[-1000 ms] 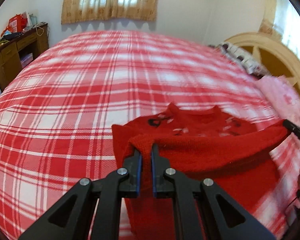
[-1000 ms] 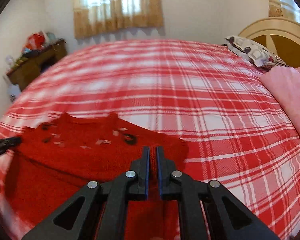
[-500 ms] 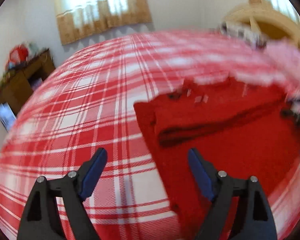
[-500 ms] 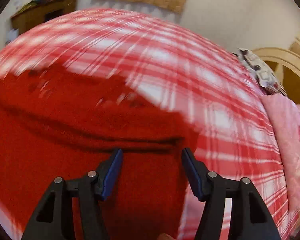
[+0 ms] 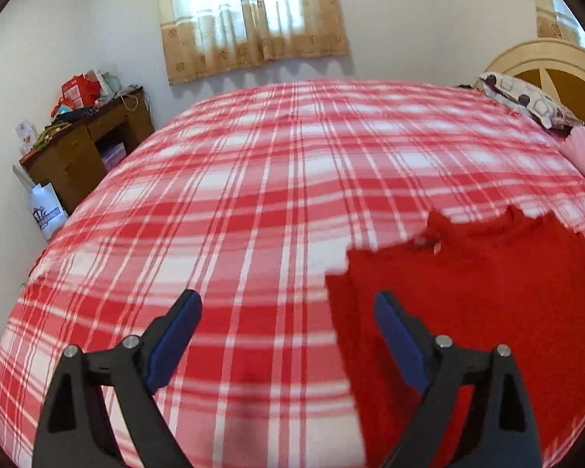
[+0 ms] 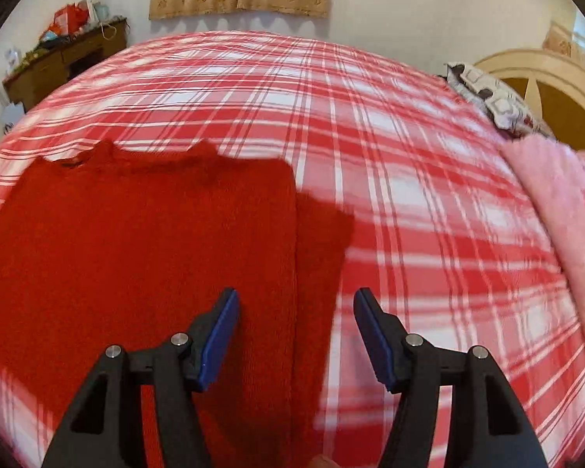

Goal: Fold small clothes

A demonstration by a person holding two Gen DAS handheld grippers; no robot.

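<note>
A small red knitted sweater [image 6: 144, 234] lies flat on the red and white plaid bedspread [image 6: 370, 136], its neckline at the far edge. My right gripper [image 6: 295, 331] is open and empty, just above the sweater's right edge, where a narrow strip sticks out to the right. In the left wrist view the sweater [image 5: 487, 296] lies at the lower right. My left gripper [image 5: 284, 331] is open and empty, over the bedspread [image 5: 253, 195] at the sweater's left edge, its right finger above the red cloth.
A wooden desk [image 5: 85, 136] with clutter stands at the far left by the wall. A patterned pillow [image 6: 491, 97] and pink bedding [image 6: 565, 210] lie at the right, before a wooden headboard [image 6: 546, 89]. A curtained window [image 5: 253, 11] is on the far wall.
Both grippers were shut on the sweater's folded edge a second ago. They opened and let it go, then drew back. The sweater now lies flat.
</note>
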